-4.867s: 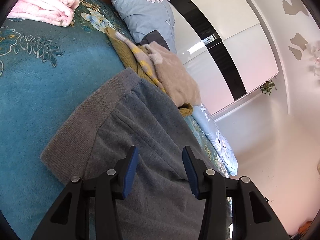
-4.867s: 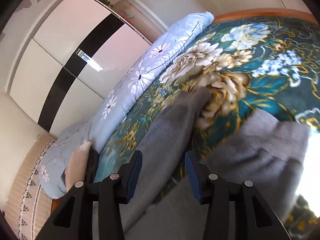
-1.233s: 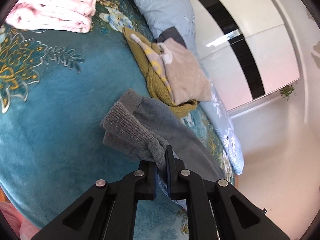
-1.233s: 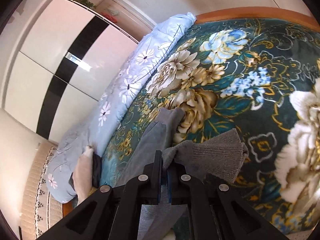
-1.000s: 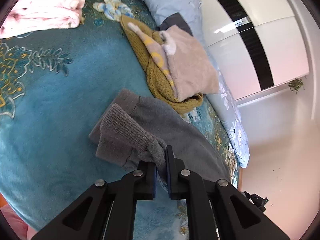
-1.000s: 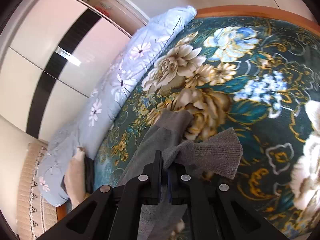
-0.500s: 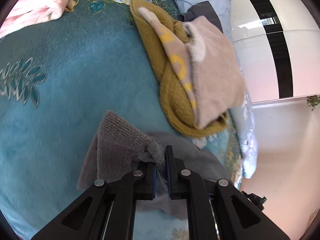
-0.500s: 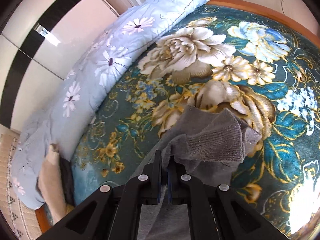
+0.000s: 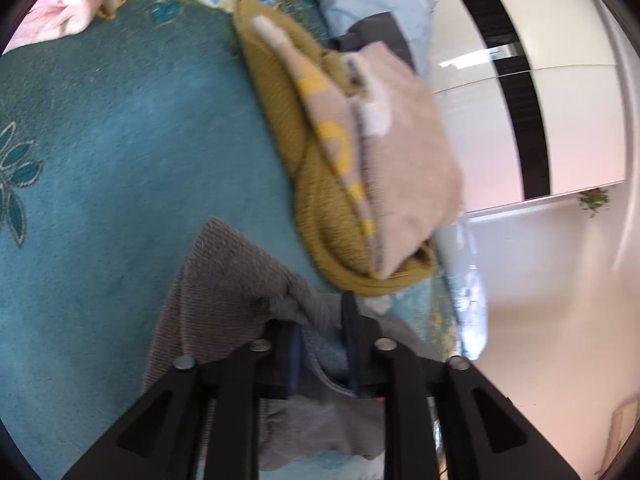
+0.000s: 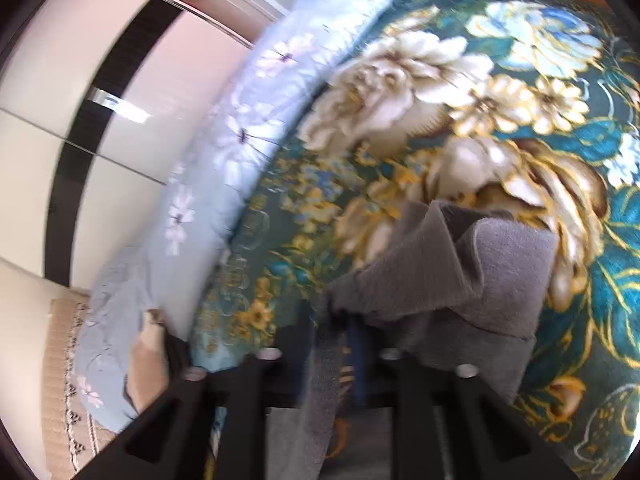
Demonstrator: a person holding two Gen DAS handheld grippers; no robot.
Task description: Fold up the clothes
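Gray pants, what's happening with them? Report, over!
Both grippers, left and right, opening, cloth still between the fingers. Gray pants folded over on the bed. Folded pile close ahead, not touching.

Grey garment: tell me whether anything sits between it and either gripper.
Nothing visible does. The grey garment lies between the opening fingers of the left gripper, and in the right view it does likewise at the right gripper.

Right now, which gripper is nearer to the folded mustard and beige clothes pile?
Left. The left gripper is just below the pile; the right gripper's view shows only the grey garment, no pile.
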